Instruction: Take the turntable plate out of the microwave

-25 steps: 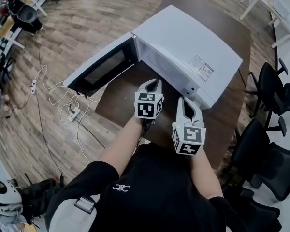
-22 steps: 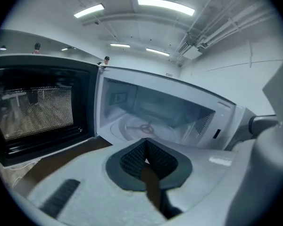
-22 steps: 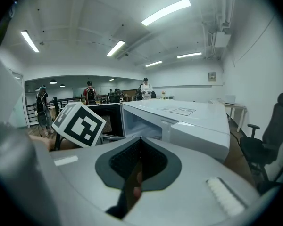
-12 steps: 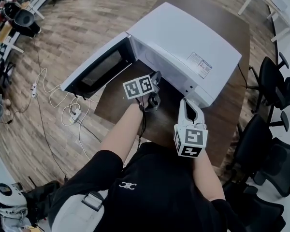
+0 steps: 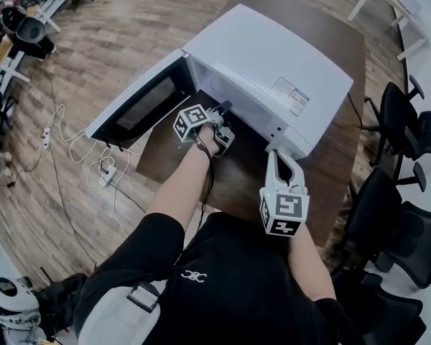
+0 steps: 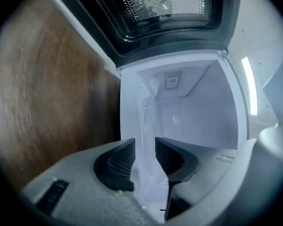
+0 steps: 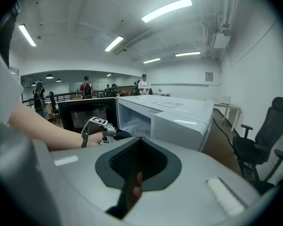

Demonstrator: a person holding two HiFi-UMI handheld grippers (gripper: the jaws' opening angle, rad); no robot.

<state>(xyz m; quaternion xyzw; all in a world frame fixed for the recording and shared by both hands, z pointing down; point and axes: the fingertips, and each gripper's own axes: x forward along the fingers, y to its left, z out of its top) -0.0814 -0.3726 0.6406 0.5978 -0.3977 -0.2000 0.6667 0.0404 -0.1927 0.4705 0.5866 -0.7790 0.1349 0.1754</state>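
The white microwave [image 5: 273, 70] stands on a dark wooden table [image 5: 345, 157], its door [image 5: 133, 106] swung open to the left. My left gripper [image 5: 221, 112] lies rolled on its side at the oven's mouth. In the left gripper view the clear glass turntable plate [image 6: 146, 121] shows edge-on inside the white cavity, and its rim runs between the jaws of the left gripper [image 6: 145, 158]. Those jaws are opening, and the dark pads [image 6: 115, 161] stand off the glass. My right gripper [image 5: 279, 157] is shut and empty, hanging back in front of the microwave's control side.
Black office chairs [image 5: 406, 128] crowd the table's right side. Cables and a power strip [image 5: 104, 169] lie on the wood floor at the left. In the right gripper view, several people [image 7: 87, 89] stand far off behind the microwave [image 7: 179, 114].
My left gripper has rolled onto its side, dropped and moved forward to the microwave's opening. The right gripper has stayed where it was.
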